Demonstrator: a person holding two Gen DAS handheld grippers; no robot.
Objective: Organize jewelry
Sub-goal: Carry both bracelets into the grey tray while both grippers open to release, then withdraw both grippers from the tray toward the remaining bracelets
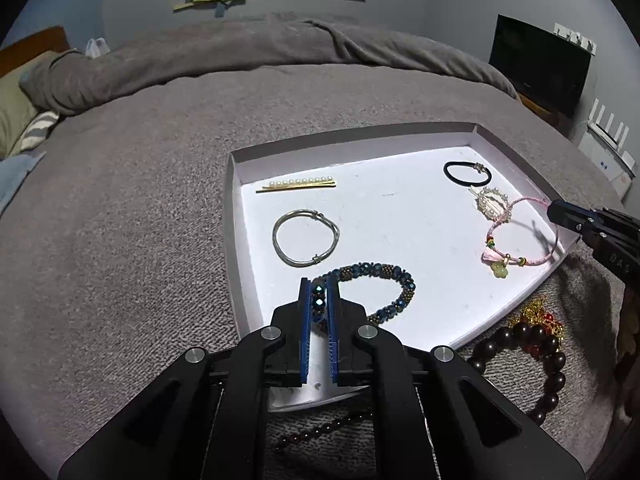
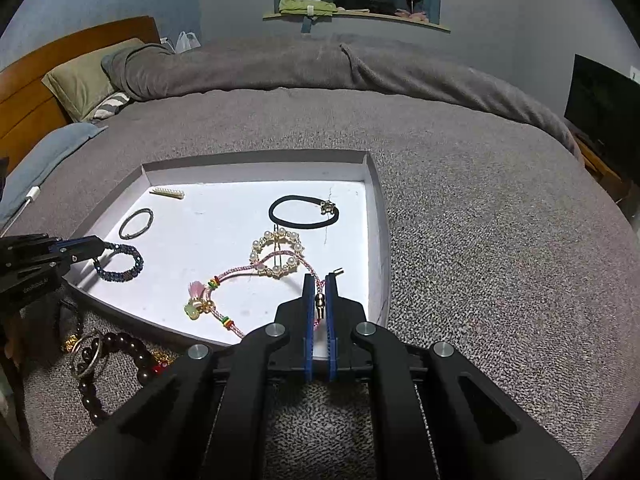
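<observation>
Blue beaded bracelet [image 1: 368, 292] lies at the near-left edge of the white tray [image 1: 240, 216], its end clamped between the left gripper [image 1: 320, 292] tongs; being beads on a cord it is probably light and floppy with slick facets, so gripping across the strand suits it. Right gripper [image 2: 320, 300] is closed on the pink cord bracelet [image 2: 256, 276] near its clasp; limp, likely to snag the pearl ring clip [image 2: 276, 254] it overlaps. Gripper lettering is unreadable
</observation>
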